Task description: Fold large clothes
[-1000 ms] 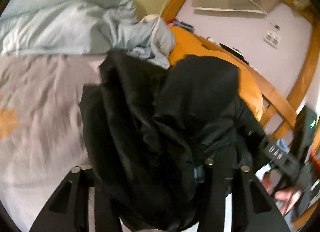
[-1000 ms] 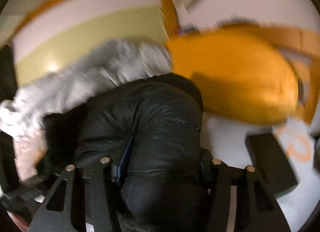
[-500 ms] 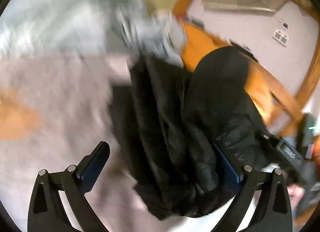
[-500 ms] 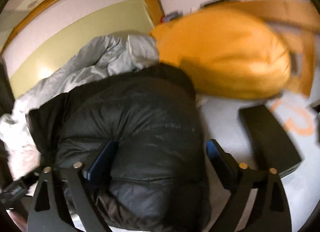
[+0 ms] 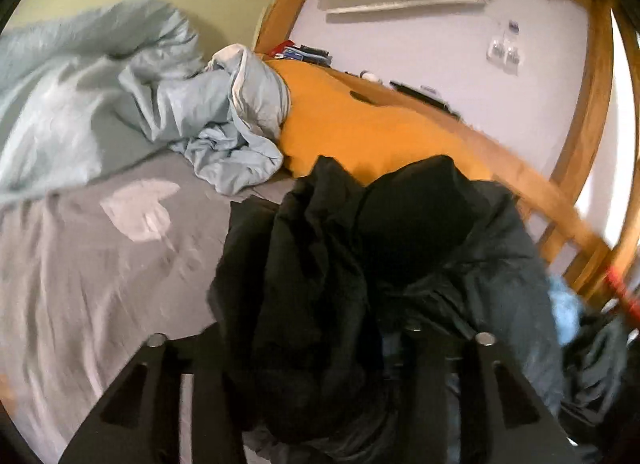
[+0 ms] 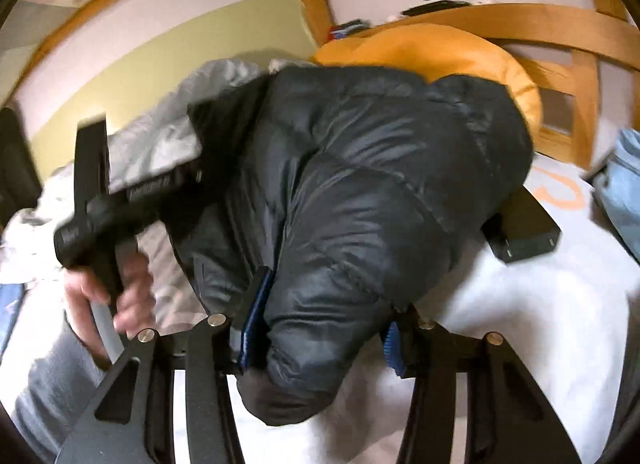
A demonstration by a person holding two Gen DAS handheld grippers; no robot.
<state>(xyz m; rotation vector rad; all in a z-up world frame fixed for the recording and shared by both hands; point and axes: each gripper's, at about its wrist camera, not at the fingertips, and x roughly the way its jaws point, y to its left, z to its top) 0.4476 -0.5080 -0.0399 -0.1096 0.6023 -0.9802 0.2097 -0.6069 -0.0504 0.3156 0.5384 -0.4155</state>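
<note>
The 2 views are fisheye, each looking forward and somewhat downward along its own gripper's fingers, very close over a bed. The left wrist view faces the black jacket at its centre, the orange pillow at 12 o'clock. The right wrist view has the same black jacket filling its middle, the orange pillow at 1 o'clock. Both share the jacket, pillow, light-blue duvet and wooden bed frame.
</note>
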